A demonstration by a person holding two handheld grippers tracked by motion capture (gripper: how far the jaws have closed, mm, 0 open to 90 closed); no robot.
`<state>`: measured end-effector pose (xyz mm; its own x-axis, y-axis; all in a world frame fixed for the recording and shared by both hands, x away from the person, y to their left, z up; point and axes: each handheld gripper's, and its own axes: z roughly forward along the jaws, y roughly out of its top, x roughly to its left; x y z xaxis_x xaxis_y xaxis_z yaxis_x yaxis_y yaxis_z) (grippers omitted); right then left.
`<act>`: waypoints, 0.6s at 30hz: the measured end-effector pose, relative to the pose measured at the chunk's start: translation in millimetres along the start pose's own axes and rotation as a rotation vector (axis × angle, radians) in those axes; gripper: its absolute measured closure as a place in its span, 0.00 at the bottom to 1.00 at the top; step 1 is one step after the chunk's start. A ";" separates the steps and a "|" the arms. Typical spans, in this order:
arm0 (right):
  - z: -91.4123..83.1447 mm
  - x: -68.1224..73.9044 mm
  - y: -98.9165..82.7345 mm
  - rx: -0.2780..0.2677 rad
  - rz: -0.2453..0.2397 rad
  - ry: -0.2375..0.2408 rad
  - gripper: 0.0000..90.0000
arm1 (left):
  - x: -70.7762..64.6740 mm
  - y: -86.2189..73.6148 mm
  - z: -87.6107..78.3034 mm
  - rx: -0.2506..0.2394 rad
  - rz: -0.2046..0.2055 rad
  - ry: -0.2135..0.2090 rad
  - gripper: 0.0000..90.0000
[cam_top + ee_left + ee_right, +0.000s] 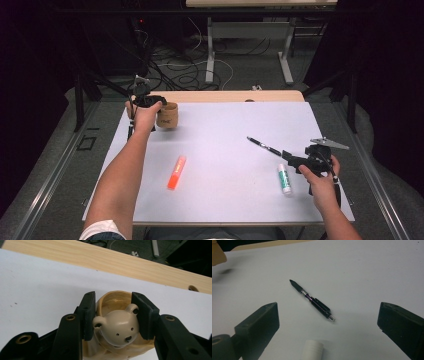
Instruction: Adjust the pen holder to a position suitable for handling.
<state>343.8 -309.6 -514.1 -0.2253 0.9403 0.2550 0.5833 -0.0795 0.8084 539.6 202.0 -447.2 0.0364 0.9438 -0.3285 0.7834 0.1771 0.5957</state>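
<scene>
A beige cup with a bear's face (117,327) sits between the black pads of my left gripper (113,296), which is shut on its sides. From above, the cup (167,115) is at the far left of the white sheet, apparently just off it, with my left gripper (152,104) on it. My right gripper (292,161) rests near the right edge, open with nothing between its jaws. A black pen (313,301) lies on the sheet ahead of my right gripper (329,308), and a white glue stick (312,350) lies just below it.
An orange marker (176,172) lies in the left middle of the white sheet (225,125). The pen (263,145) and glue stick (284,178) lie at the right. A wooden table edge (125,262) runs along the far side, with cables and table legs on the floor beyond.
</scene>
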 end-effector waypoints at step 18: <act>0.9 3.5 0.2 -0.003 0.011 0.028 0.05 | -79.1 -37.8 0.2 0.066 0.033 -0.073 0.63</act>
<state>343.9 -306.0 -513.5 -0.2408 0.9296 0.2791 0.5833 -0.0912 0.8071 507.2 120.6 -443.9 0.1056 0.9256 -0.3634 0.8203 0.1255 0.5581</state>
